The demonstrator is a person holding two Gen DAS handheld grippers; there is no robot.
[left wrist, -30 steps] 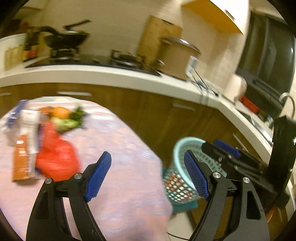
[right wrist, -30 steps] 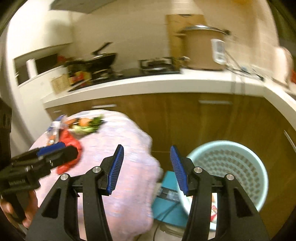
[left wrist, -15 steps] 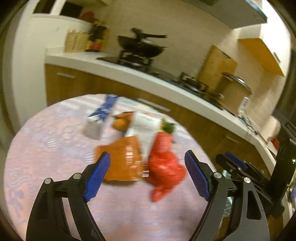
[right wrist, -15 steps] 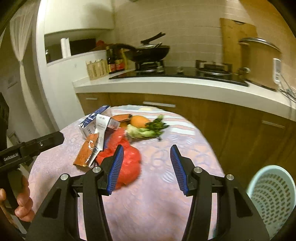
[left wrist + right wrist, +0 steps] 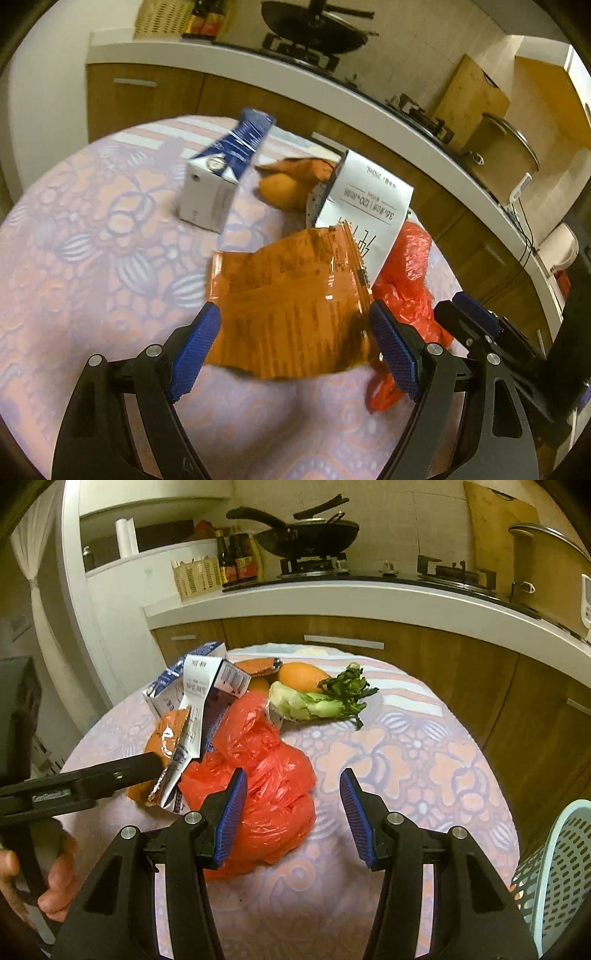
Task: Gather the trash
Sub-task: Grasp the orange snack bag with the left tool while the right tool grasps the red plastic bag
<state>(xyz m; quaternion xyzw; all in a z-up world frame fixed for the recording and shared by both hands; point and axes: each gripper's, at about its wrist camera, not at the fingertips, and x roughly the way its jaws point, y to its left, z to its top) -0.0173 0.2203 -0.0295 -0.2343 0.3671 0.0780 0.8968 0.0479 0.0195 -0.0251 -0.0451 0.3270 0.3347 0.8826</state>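
Trash: pile on table [image 5: 424, 760], left of centre
Wrapper [image 5: 291, 306]: orange foil, crumpled, glossy
Bag [image 5: 266, 782]: red plastic, bunched
Carton [image 5: 218, 177]: blue-white, lying down
Left gripper [image 5: 295, 350]: spread wide, straddling wrapper, no contact
Right gripper [image 5: 291, 812]: half spread, empty, beside bag

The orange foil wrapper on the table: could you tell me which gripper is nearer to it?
Left. The left gripper is open with the orange foil wrapper lying between its fingers. The right gripper is open farther right, over the red plastic bag.
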